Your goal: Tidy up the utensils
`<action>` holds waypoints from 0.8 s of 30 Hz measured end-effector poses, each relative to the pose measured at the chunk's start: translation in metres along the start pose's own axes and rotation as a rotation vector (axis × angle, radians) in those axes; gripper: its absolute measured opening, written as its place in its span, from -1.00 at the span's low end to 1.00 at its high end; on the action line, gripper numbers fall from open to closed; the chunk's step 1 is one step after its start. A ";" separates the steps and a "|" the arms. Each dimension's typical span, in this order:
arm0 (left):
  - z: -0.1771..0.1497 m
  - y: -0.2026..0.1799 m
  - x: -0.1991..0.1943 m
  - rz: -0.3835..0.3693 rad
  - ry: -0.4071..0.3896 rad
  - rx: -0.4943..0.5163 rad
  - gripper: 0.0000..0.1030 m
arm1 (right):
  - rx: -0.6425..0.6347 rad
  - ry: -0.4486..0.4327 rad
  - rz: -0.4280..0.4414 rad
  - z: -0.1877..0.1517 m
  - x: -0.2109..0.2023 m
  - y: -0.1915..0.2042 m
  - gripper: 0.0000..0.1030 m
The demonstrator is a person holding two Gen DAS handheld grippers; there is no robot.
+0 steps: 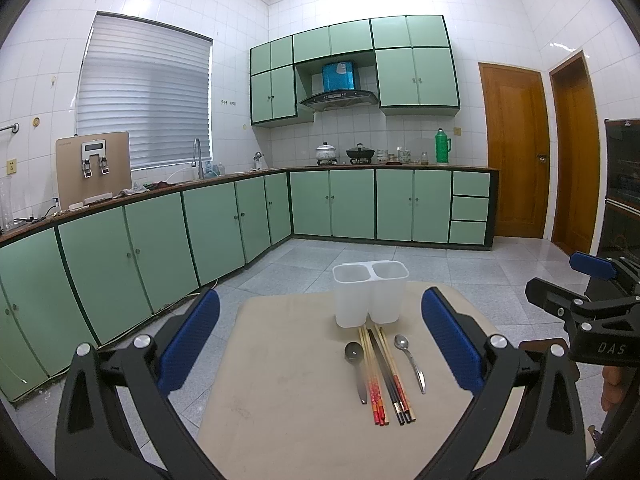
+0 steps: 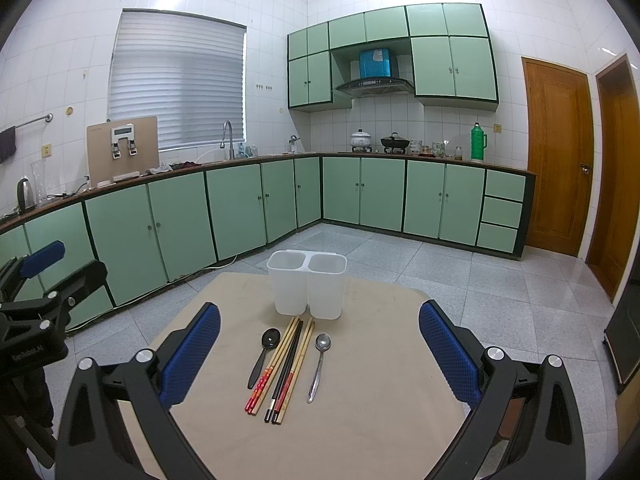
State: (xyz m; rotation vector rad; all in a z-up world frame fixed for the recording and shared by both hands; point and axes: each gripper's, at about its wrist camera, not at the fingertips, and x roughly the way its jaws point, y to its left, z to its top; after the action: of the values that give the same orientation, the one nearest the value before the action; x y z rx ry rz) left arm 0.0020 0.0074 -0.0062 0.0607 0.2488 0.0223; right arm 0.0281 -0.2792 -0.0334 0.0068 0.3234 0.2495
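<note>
A white two-compartment utensil holder (image 1: 370,294) (image 2: 307,284) stands upright at the far side of a beige table (image 1: 288,380) (image 2: 360,400). In front of it lie several chopsticks (image 1: 386,376) (image 2: 286,368) in a bundle, flanked by a left spoon (image 1: 356,364) (image 2: 264,354) and a right spoon (image 1: 409,360) (image 2: 319,364). My left gripper (image 1: 320,344) is open and empty, held above the table's near side. My right gripper (image 2: 319,354) is open and empty, likewise above the near side. Each gripper shows at the edge of the other's view, the right one (image 1: 592,304) and the left one (image 2: 36,292).
The table stands on a grey tiled floor (image 1: 460,272). Green cabinets (image 1: 160,248) run along the left and back walls under a counter with pots, a sink and a green flask (image 1: 442,146). Wooden doors (image 1: 516,152) are at the right.
</note>
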 end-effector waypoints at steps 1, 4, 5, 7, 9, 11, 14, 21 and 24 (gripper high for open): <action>0.000 0.000 0.000 0.000 0.000 -0.001 0.90 | 0.000 0.000 0.000 0.000 0.000 0.000 0.88; -0.001 0.002 0.002 -0.001 0.004 -0.001 0.90 | 0.001 0.004 0.000 -0.002 0.000 0.000 0.88; -0.002 0.003 0.003 0.000 0.005 -0.001 0.90 | 0.001 0.005 0.001 -0.003 0.001 -0.001 0.88; -0.002 0.004 0.007 0.001 0.011 -0.002 0.90 | 0.004 0.012 -0.001 -0.008 0.013 0.002 0.88; -0.002 0.004 0.011 0.002 0.017 -0.001 0.90 | 0.005 0.015 -0.002 -0.010 0.013 0.001 0.88; -0.003 0.005 0.017 0.005 0.026 0.002 0.90 | 0.007 0.024 -0.003 -0.010 0.016 -0.001 0.88; -0.006 0.004 0.028 0.010 0.045 0.004 0.90 | 0.005 0.042 -0.009 -0.007 0.024 0.000 0.88; -0.018 0.006 0.081 0.035 0.137 0.015 0.90 | 0.027 0.127 -0.030 -0.016 0.069 -0.011 0.88; -0.029 0.009 0.112 0.039 0.197 0.012 0.90 | 0.027 0.174 -0.034 -0.020 0.098 -0.016 0.88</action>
State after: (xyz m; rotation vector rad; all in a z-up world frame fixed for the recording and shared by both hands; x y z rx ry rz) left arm 0.1034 0.0217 -0.0607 0.0750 0.4443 0.0658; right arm 0.1153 -0.2719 -0.0841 0.0064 0.5001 0.2124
